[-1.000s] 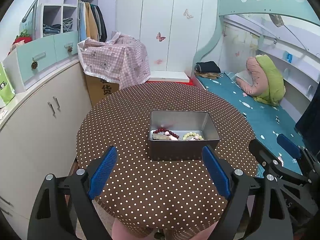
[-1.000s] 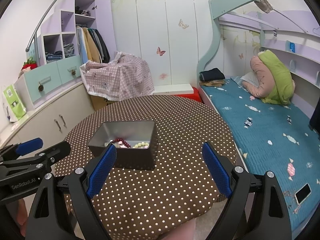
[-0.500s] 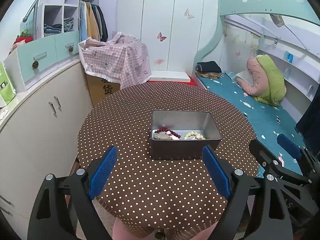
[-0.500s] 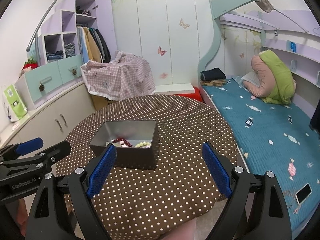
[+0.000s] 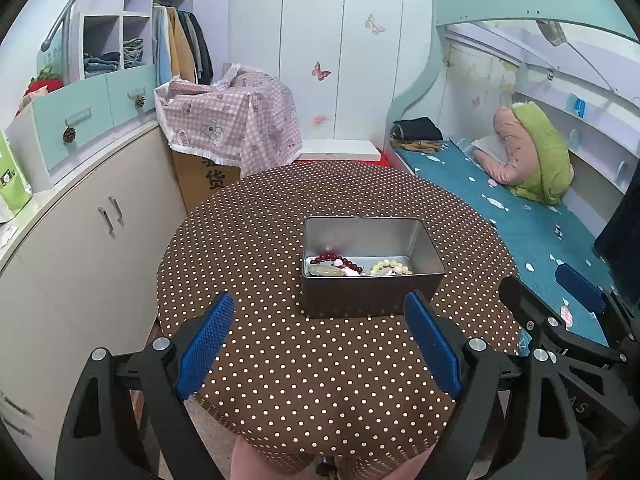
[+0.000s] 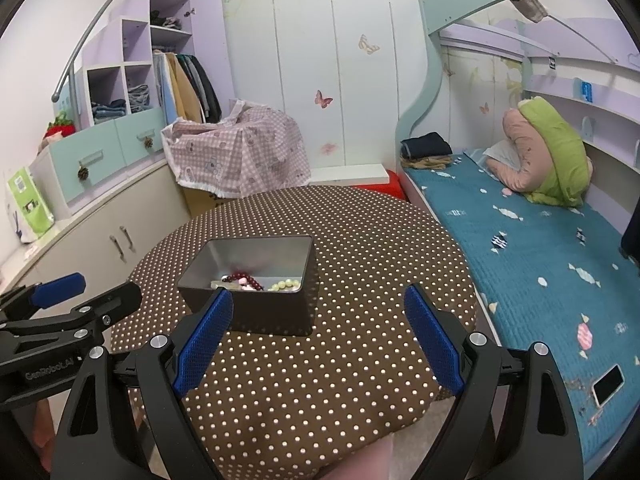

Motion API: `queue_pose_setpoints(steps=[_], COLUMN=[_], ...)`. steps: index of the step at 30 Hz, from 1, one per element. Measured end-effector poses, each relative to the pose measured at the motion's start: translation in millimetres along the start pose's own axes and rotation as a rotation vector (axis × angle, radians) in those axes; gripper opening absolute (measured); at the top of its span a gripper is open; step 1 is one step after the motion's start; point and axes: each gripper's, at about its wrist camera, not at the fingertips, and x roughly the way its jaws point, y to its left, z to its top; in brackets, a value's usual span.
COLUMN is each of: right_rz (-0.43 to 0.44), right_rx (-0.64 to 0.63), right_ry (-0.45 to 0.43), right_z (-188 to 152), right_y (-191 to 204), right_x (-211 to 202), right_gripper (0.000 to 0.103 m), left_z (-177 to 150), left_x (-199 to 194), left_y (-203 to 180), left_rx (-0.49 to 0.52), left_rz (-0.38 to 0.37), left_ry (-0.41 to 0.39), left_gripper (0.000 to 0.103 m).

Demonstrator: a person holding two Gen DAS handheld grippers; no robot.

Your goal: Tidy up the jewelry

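Note:
A grey metal tin (image 5: pixel 434 266) stands on the round brown polka-dot table (image 5: pixel 256 240). Inside it lie a dark red bead bracelet (image 5: pixel 329 258), a pale green bead bracelet (image 5: pixel 390 267) and a pale green pendant (image 5: pixel 325 271). The tin also shows in the right wrist view (image 6: pixel 306 276), left of centre. My left gripper (image 5: pixel 318 340) is open and empty, held above the table's near edge in front of the tin. My right gripper (image 6: pixel 318 338) is open and empty, to the right of the tin.
A bed with a teal cover (image 6: pixel 540 264) runs along the right side, with a phone (image 6: pixel 608 385) on it. White cabinets (image 5: pixel 92 240) stand to the left. A box under a pink checked cloth (image 5: pixel 232 128) stands behind the table.
Both grippers have drawn back and risen slightly from the tin. Both stay open and empty. The tin and jewelry have not moved.

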Motion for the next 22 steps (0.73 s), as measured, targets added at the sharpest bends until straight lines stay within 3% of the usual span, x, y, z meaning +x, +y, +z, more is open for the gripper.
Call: queue_pose_setpoints(steps=[22], right_rz=[-0.002], right_rx=[0.013], right_ry=[-0.011], right_z=[-2], right_y=[-12], right_x=[-4], right_gripper=[0.085], left_z=[0], left_x=[3], left_y=[-8], left_rx=[0.026], left_rz=[0.009], left_ry=[0.014], left_gripper=[0.084])
